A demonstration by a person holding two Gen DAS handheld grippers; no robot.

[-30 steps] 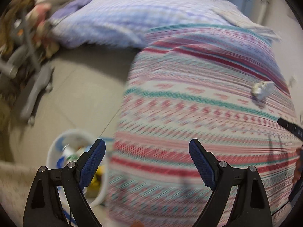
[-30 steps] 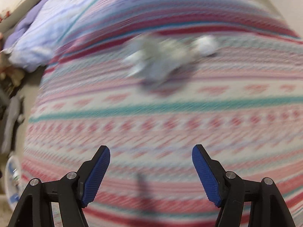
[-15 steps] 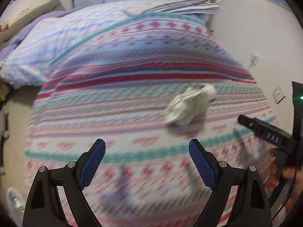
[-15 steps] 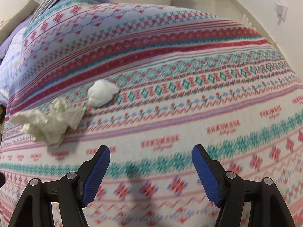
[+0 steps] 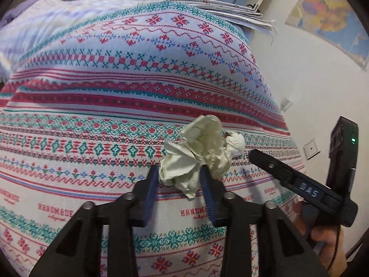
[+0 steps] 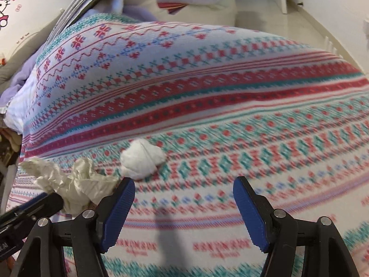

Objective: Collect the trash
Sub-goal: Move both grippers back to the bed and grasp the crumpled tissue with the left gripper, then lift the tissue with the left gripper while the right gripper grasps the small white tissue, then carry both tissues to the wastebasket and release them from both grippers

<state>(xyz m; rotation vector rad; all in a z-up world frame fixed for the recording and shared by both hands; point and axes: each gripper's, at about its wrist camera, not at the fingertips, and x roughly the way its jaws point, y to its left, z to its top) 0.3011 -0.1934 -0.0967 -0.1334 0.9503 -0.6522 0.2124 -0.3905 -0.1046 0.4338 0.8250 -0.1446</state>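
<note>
A crumpled cream paper wad lies on the patterned bedspread. My left gripper is closed around the wad's near end, blue pads on both sides. A small white tissue ball sits just behind the wad. In the right wrist view the tissue ball lies a little ahead and left of my open, empty right gripper. The paper wad is at that view's left, with the left gripper's black body beside it.
The right gripper's black body is close at the right of the left wrist view. A stack of papers lies at the bed's far end. A white wall borders the bed on the right. Purple bedding lies left.
My left gripper swung from the floor bin over the bed, reached the paper wad and closed on it. My right gripper moved closer to the tissue ball and stayed open.
</note>
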